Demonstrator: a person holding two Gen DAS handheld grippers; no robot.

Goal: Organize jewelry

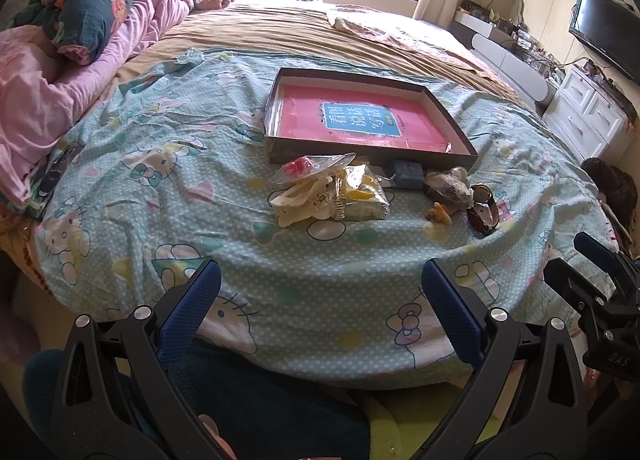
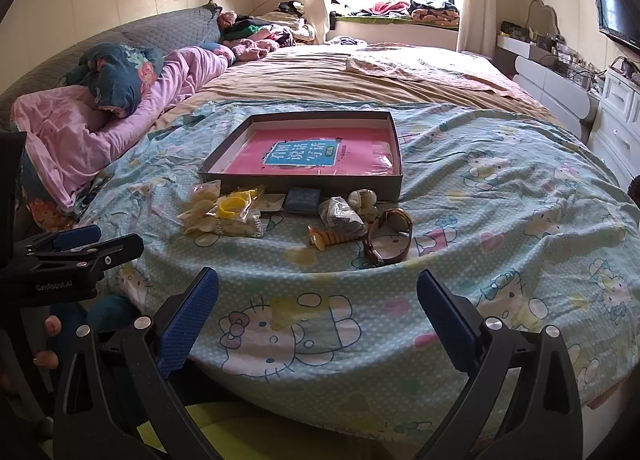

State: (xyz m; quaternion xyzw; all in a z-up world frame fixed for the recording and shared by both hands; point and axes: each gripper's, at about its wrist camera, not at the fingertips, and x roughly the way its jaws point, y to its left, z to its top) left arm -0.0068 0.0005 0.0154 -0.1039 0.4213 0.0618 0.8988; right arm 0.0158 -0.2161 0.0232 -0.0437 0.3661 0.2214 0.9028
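Both the left gripper [image 1: 320,292] and right gripper [image 2: 318,296] are hanging wide open, empty. The jewelry is lying just before the box [image 2: 304,184]: crinkly, slippery bags [image 2: 224,216], and a stiff watch [image 2: 390,236], probably easiest taken by its strap.

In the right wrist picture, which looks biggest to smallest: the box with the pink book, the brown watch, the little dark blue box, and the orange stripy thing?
1. The shallow box with the pink book.
2. The brown watch.
3. The little dark blue box.
4. The orange stripy thing.

The last three look close in size, and the watch lies nearer the camera, so their order is unsure.
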